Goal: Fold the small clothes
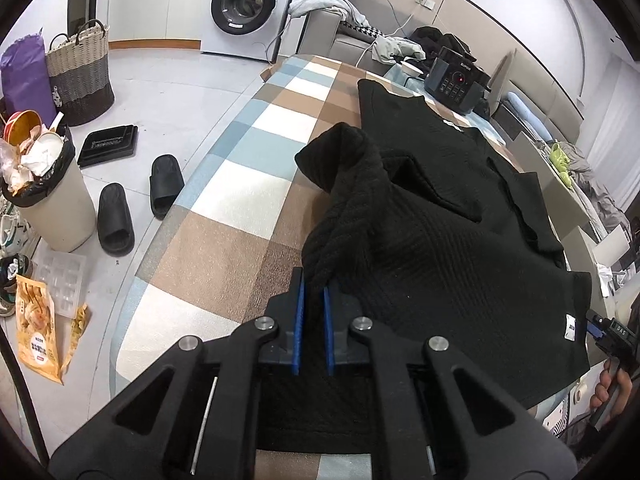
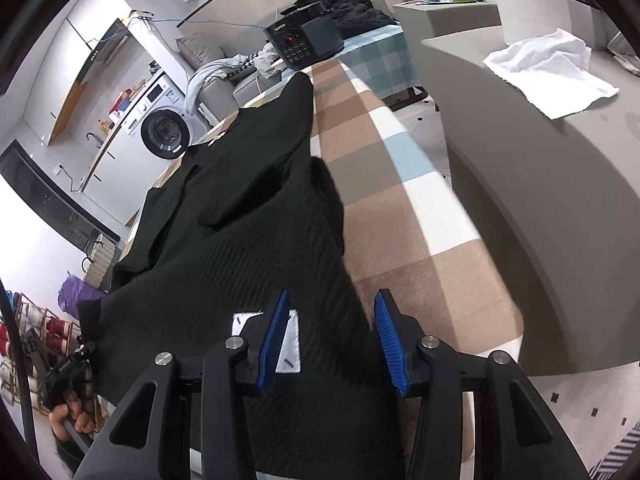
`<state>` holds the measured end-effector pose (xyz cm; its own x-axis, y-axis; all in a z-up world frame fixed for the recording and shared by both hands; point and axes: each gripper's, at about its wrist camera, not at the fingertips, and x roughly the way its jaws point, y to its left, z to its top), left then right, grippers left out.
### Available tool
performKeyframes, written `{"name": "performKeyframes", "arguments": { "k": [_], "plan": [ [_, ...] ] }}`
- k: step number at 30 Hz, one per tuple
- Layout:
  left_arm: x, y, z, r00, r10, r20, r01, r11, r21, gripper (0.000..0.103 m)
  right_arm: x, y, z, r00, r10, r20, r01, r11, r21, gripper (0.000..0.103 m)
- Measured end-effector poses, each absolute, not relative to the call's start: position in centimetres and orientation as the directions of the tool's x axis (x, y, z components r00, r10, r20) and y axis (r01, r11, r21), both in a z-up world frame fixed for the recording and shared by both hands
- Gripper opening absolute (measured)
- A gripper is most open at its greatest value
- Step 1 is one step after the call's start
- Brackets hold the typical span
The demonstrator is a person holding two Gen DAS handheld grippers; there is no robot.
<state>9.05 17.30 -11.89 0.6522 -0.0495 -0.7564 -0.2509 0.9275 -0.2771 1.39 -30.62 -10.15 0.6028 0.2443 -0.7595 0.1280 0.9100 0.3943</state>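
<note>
A black ribbed knit garment (image 1: pixel 440 248) lies spread on the checked table cover (image 1: pixel 240 184). My left gripper (image 1: pixel 314 284) is shut on a bunched part of its near left edge and holds that fold lifted above the table. In the right wrist view the same garment (image 2: pixel 240 240) stretches away along the cover (image 2: pixel 392 184). My right gripper (image 2: pixel 330 312) is open over the garment's near hem, its left finger above a white label (image 2: pixel 290 344), not holding anything. The right gripper also shows at the edge of the left wrist view (image 1: pixel 608 332).
A dark cooker (image 1: pixel 456 80) and loose clothes stand at the table's far end. On the floor to the left are a full bin (image 1: pixel 44 196), black slippers (image 1: pixel 116 220), a woven basket (image 1: pixel 80 76) and a washing machine (image 1: pixel 248 4). A grey counter (image 2: pixel 520 168) with a white cloth (image 2: pixel 548 72) runs on the right.
</note>
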Motion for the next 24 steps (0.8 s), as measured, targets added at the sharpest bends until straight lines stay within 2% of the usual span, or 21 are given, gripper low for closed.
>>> {"name": "performKeyframes", "arguments": {
  "k": [9, 11, 12, 13, 24],
  "plan": [
    [9.5, 17.4, -12.0, 0.649, -0.048, -0.759, -0.258, 0.925, -0.280, 0.006, 0.7, -29.1, -11.1, 0.610, 0.238, -0.755, 0.054, 0.939, 0.339, 0.045],
    [9.4, 17.4, -12.0, 0.654, -0.050, -0.755, -0.257, 0.924, -0.284, 0.006, 0.5, -28.7, -11.1, 0.624, 0.204, -0.755, 0.044, 0.955, 0.295, 0.031],
    [9.4, 17.5, -11.7, 0.663, -0.051, -0.747, -0.254, 0.923, -0.288, 0.005, 0.5, -28.4, -11.1, 0.624, 0.189, -0.758, 0.040, 0.961, 0.272, 0.013],
    [9.3, 17.4, -11.4, 0.670, -0.052, -0.740, -0.252, 0.922, -0.293, 0.004, 0.5, -28.3, -10.9, 0.623, 0.187, -0.759, 0.034, 0.964, 0.265, 0.010],
    [10.3, 17.2, -6.0, 0.783, -0.044, -0.621, -0.202, 0.925, -0.321, 0.003, 0.4, -28.4, -3.6, 0.802, 0.220, -0.556, -0.016, 0.938, 0.348, 0.007]
  ]
}}
